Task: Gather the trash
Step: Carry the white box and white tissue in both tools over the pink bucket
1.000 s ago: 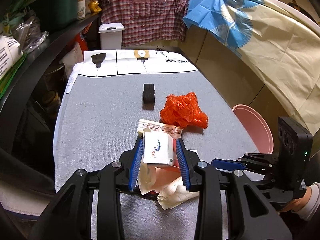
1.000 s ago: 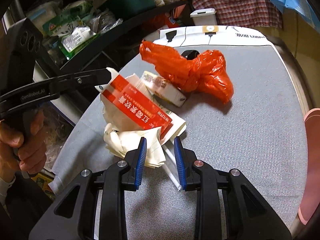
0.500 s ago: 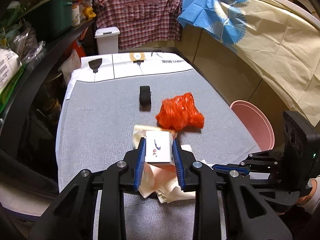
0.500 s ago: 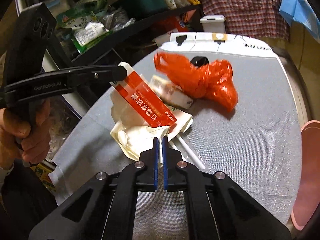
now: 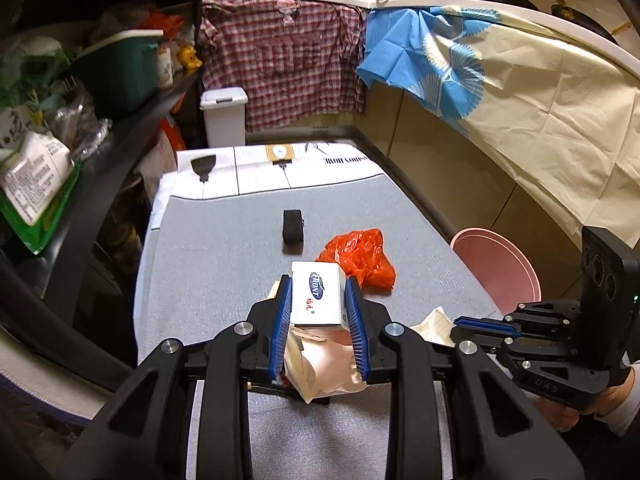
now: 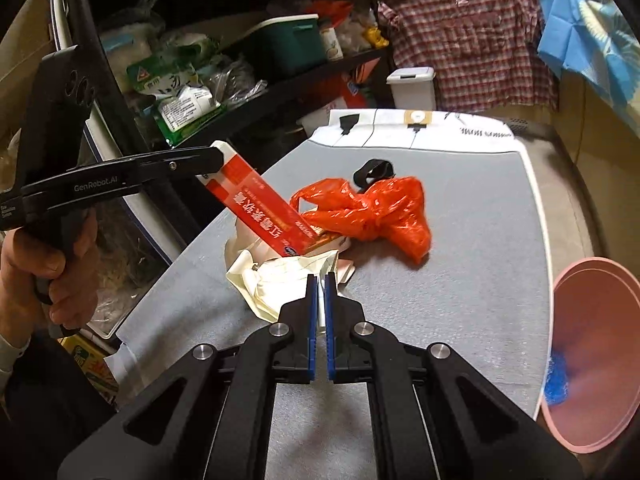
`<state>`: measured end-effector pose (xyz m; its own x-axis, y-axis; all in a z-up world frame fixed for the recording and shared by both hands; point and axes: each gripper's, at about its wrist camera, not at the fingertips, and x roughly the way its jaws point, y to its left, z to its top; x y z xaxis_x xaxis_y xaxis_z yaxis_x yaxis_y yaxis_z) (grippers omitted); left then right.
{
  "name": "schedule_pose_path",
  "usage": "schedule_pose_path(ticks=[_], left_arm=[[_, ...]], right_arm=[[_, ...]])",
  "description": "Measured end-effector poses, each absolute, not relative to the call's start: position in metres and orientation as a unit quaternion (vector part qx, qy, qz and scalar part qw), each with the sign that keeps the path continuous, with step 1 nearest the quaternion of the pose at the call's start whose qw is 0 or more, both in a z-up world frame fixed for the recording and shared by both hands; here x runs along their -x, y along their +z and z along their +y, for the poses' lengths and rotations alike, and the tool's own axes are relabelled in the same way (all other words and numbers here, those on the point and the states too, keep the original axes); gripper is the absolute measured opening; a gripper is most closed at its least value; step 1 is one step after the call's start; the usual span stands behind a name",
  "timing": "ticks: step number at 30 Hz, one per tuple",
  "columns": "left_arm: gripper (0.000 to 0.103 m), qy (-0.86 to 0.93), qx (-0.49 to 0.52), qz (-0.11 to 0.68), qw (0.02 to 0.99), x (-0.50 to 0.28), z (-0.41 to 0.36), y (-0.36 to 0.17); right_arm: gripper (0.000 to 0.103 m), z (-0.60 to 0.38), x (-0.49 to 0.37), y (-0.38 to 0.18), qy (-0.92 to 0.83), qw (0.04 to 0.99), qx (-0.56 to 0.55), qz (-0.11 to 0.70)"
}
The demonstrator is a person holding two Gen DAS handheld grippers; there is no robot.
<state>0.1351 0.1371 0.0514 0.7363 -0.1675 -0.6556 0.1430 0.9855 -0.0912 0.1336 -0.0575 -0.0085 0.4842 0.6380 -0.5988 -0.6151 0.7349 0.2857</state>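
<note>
My left gripper (image 5: pixel 319 288) is shut on a red and white carton (image 5: pixel 318 294) and holds it tilted above the trash pile; the carton also shows in the right wrist view (image 6: pixel 260 210). My right gripper (image 6: pixel 319 278) is shut on the crumpled cream paper (image 6: pixel 280 284) at the near edge of the pile. A crumpled orange plastic bag (image 6: pixel 372 216) lies just behind the pile, also seen in the left wrist view (image 5: pixel 358 256). A pink bin (image 6: pixel 596 312) stands off the table's right edge.
A small black strap roll (image 5: pixel 292 230) lies on the grey mat (image 5: pixel 224 248) beyond the bag. Cluttered shelves (image 5: pixel 80 120) run along the left. A white lidded bin (image 5: pixel 223 114) stands at the far end. Something blue (image 6: pixel 556 384) lies in the pink bin.
My right gripper closed on the cream paper. My left gripper closed tighter on the carton and lifted it, tilting it up off the pile.
</note>
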Motion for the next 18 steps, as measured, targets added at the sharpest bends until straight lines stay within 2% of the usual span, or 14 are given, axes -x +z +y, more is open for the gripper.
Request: schedule_pose_path(ticks=[18], left_arm=[[0.027, -0.054, 0.01, 0.317, 0.947, -0.119, 0.12, 0.072]], right_arm=[[0.004, -0.104, -0.128, 0.018, 0.294, 0.904, -0.013, 0.311]])
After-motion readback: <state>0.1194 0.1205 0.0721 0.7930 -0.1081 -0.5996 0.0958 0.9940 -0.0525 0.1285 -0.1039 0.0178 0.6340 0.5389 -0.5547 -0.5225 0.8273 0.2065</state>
